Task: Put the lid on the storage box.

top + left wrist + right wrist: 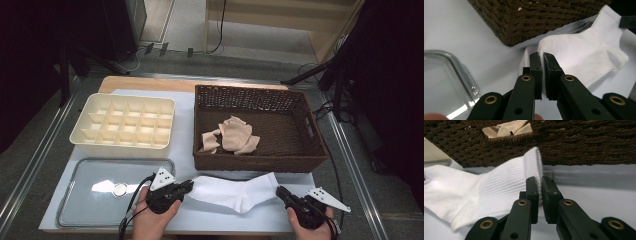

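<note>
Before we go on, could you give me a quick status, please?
Both hand-held grippers, left and right, shut on white sock. Sock stretched between them, beside wicker basket. Nothing in the way.

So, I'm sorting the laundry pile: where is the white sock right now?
In the high view the white sock lies at the table's near edge, just before the brown basket, stretched between the left gripper and right gripper.

Both tongs, left [189,186] and right [280,191], are clamped, tips pointing toward each other.
</note>
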`<move>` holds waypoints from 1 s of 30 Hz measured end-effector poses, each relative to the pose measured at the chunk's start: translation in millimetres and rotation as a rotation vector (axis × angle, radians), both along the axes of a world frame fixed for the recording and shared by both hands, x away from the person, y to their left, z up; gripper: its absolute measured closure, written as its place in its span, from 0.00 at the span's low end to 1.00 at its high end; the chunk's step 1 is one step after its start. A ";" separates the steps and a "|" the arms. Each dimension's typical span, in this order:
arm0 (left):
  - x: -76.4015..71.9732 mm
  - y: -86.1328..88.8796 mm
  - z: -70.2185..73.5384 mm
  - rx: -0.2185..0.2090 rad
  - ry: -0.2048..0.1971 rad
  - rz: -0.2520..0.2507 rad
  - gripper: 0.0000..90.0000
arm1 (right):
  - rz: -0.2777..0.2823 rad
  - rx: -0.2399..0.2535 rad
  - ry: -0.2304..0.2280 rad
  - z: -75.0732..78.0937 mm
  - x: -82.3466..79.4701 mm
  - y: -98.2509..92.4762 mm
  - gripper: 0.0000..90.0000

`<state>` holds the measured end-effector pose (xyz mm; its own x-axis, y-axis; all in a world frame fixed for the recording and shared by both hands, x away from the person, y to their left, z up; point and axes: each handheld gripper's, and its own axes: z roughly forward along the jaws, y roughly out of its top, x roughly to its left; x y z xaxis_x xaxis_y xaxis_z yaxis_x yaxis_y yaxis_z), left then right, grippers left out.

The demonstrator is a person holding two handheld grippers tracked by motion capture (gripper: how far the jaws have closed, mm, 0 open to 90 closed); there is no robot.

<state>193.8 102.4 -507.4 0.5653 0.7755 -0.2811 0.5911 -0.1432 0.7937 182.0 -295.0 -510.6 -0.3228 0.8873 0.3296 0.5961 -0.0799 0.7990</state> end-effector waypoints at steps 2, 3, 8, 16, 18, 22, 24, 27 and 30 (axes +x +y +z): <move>1.5 -1.6 -4.4 0.022 0.004 0.004 0.97 | -0.002 -0.004 0.008 -2.5 0.7 0.5 0.94; 2.6 -1.2 -7.2 0.028 0.011 0.003 0.97 | 0.003 -0.008 0.016 -5.6 1.8 1.2 0.94; 5.3 0.7 -13.7 0.051 0.014 0.023 0.96 | 0.001 -0.030 0.038 -18.9 6.3 6.6 0.94; 4.4 0.1 -14.5 0.044 -0.022 0.034 0.91 | -0.030 -0.065 -0.015 -21.2 4.9 6.4 0.93; 4.1 3.0 -13.8 0.028 -0.027 0.046 0.82 | -0.034 -0.053 -0.013 -21.4 4.0 6.0 0.88; 4.8 6.1 -13.7 -0.010 -0.001 0.052 0.72 | -0.085 -0.036 -0.041 -25.6 2.3 3.6 0.59; 5.2 4.0 -15.9 -0.013 0.014 0.048 0.65 | -0.084 -0.020 -0.019 -28.7 1.3 4.3 0.58; 6.6 -2.6 -20.2 0.012 0.042 0.029 0.60 | -0.076 -0.003 -0.017 -31.2 0.0 9.0 0.64; 6.4 -6.3 -22.4 0.039 0.059 0.016 0.74 | -0.072 -0.023 -0.021 -32.2 -2.2 17.2 0.74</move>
<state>200.2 96.1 -529.7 0.5360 0.7955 -0.2827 0.6394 -0.1638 0.7512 179.8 -277.8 -542.7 -0.2640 0.9158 0.3025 0.5726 -0.1036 0.8133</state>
